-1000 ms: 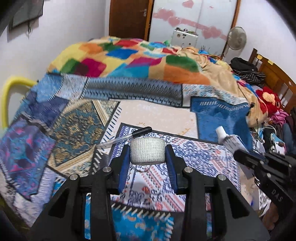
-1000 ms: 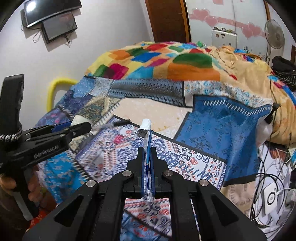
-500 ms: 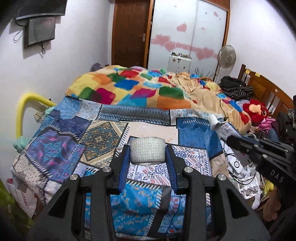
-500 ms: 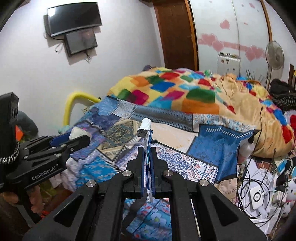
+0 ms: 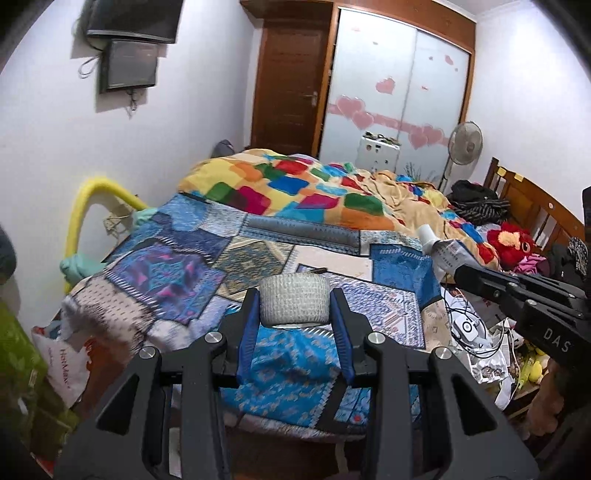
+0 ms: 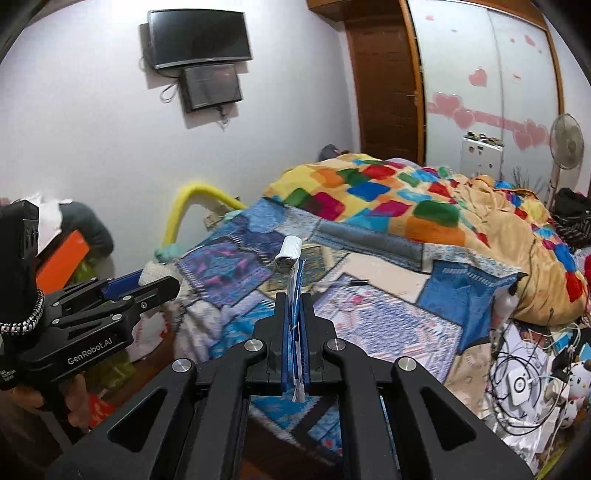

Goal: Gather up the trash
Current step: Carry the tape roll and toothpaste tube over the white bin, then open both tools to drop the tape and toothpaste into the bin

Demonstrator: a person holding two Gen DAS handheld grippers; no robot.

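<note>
- Left wrist view: left gripper (image 5: 294,308) clamped on a white roll (image 5: 294,303), pads on its two flat-side walls; roll's axis stands roughly upright, open end down.
- Change over the last second: both grippers have pulled up and back from the bed (image 5: 258,258). Bed was filling the frame; now the whole bed, TV (image 5: 133,18) and door (image 5: 290,85) show. Grips unchanged.
- Meaning, my read: both pickups are done and this is the carry phase. No bin identified in view; bags (image 5: 62,365) sit at the near left by the bed corner, possibly the drop spot.
- Pen (image 5: 317,270) lies on the bed just beyond the roll, not collected.
- Right wrist view: right gripper (image 6: 294,314) closed tight on a flattened tube (image 6: 293,280), held clear of the bed. Tube's long axis runs along the fingers, white cap (image 6: 289,253) pointing far and up, crimped tail hanging out the near end.
</note>
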